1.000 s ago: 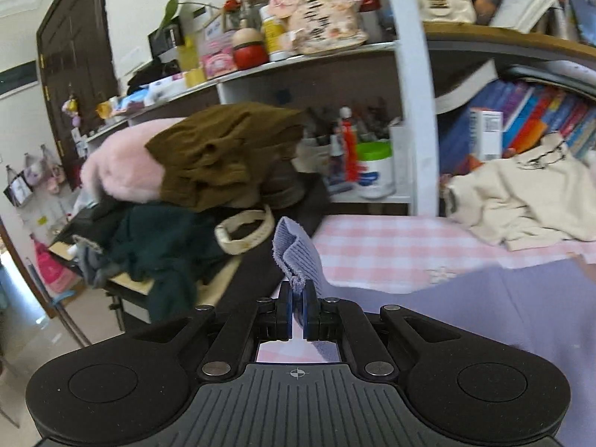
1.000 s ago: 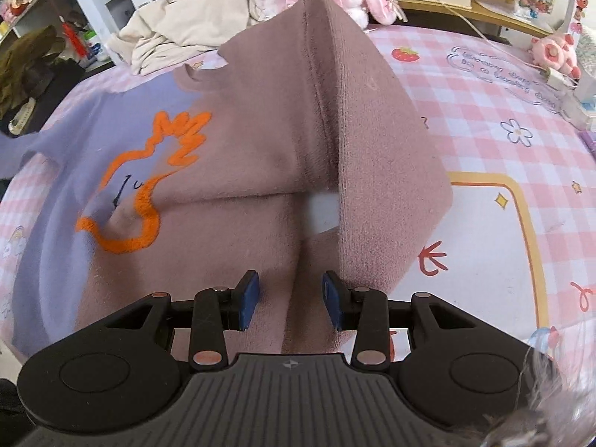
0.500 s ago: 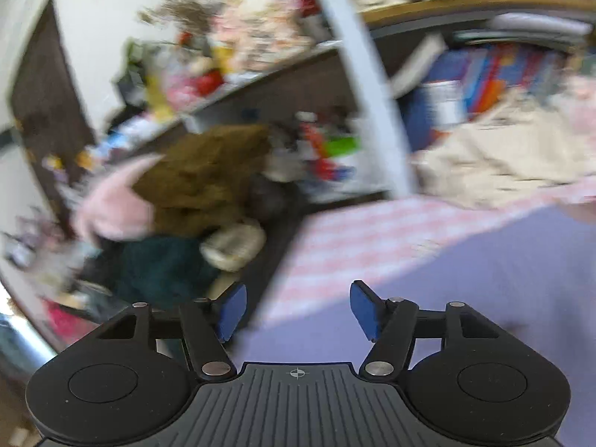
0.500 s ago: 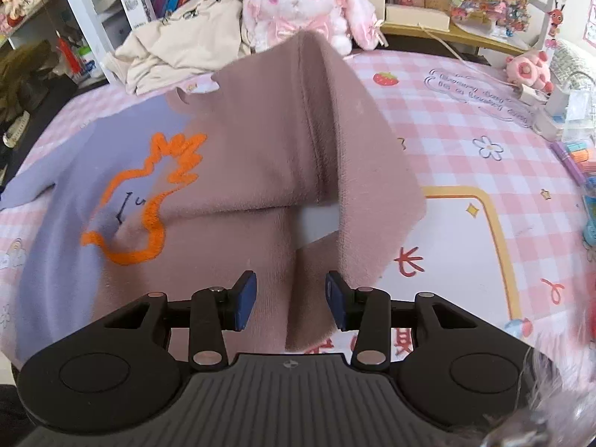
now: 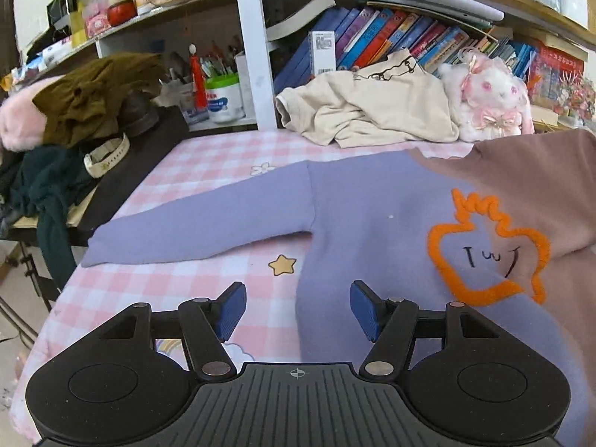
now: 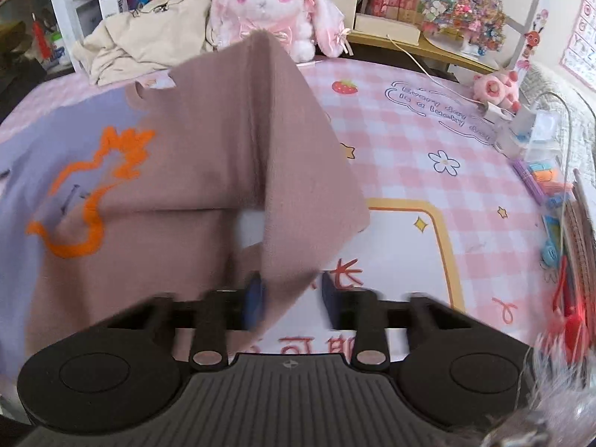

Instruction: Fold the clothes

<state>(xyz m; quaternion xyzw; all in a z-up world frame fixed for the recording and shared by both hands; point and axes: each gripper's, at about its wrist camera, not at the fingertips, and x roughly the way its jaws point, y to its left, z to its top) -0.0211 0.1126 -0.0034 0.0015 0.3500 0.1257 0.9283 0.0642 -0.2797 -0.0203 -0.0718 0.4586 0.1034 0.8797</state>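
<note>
Sweatshirt (image 5: 372, 216): lavender left half, mauve-brown right half, fuzzy orange outline motif (image 5: 488, 249) with black face marks. Table (image 5: 208, 160) cover: pink-white check, yellow star, flowers. Both tools: black, blue pads (image 5: 232, 309).

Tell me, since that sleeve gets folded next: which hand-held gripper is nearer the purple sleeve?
Left. The left hand-held gripper hovers open just short of the purple sleeve; the right hand-held gripper sits by the brown sleeve on the opposite side.

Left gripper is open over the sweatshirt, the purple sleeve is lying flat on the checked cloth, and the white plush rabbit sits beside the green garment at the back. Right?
Not quite: the plush rabbit sits beside a cream garment, not green, as the left wrist view shows. The left gripper is open over the sweatshirt, and the purple sleeve lies flat.
</note>
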